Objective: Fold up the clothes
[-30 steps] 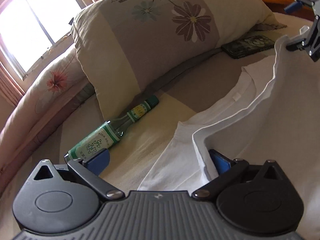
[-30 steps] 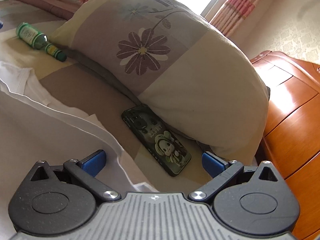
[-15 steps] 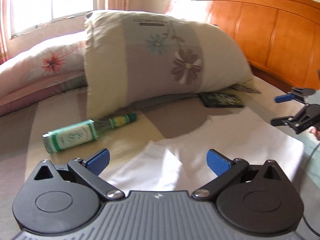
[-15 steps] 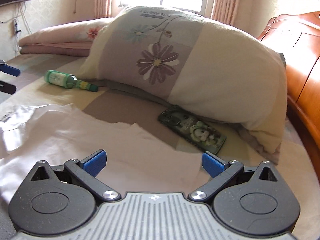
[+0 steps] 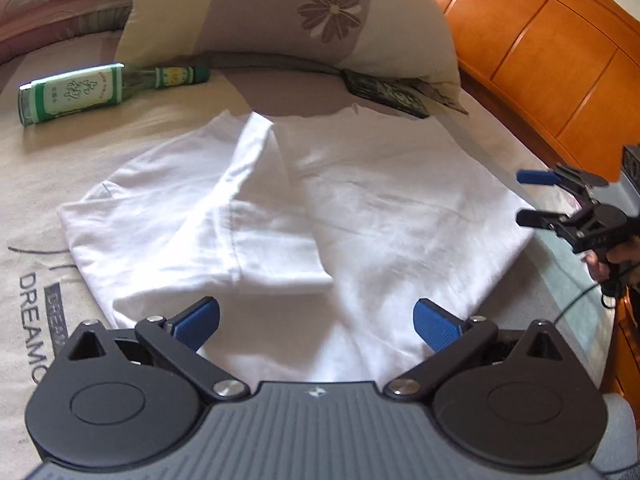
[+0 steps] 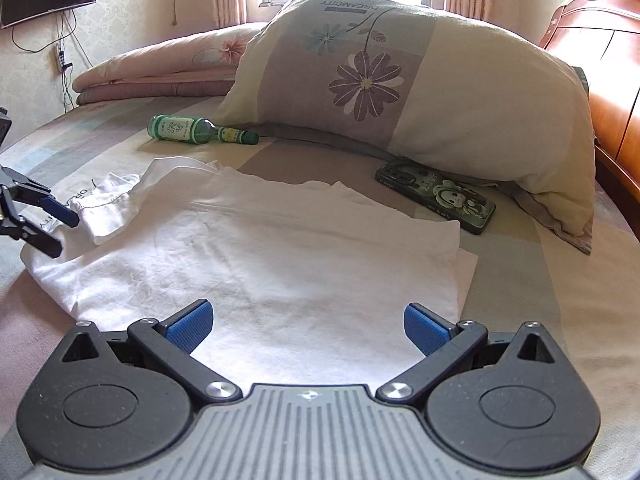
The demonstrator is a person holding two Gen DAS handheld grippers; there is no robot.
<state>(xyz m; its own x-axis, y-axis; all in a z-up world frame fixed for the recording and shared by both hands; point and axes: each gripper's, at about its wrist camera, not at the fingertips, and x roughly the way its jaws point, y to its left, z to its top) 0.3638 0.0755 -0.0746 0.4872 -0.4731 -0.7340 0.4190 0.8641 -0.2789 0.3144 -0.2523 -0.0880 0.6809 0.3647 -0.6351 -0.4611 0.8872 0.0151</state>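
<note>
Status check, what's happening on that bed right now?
Left gripper open, right gripper open. White shirt lying folded, released. Bottle, phone beside it, not touching.

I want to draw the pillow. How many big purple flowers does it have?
1 big purple flower, near the middle of the pillow. A paler blue flower sits above it. The pillow's far side is hidden.

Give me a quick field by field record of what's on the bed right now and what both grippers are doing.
garment: white cotton t-shirt, partly folded, flat on bed
bottle: green glass bottle, lying on its side beside pillow
phone: dark phone in cartoon case, at pillow's edge
pillow: large floral pillow
left gripper: open, holding nothing
right gripper: open, holding nothing
</note>
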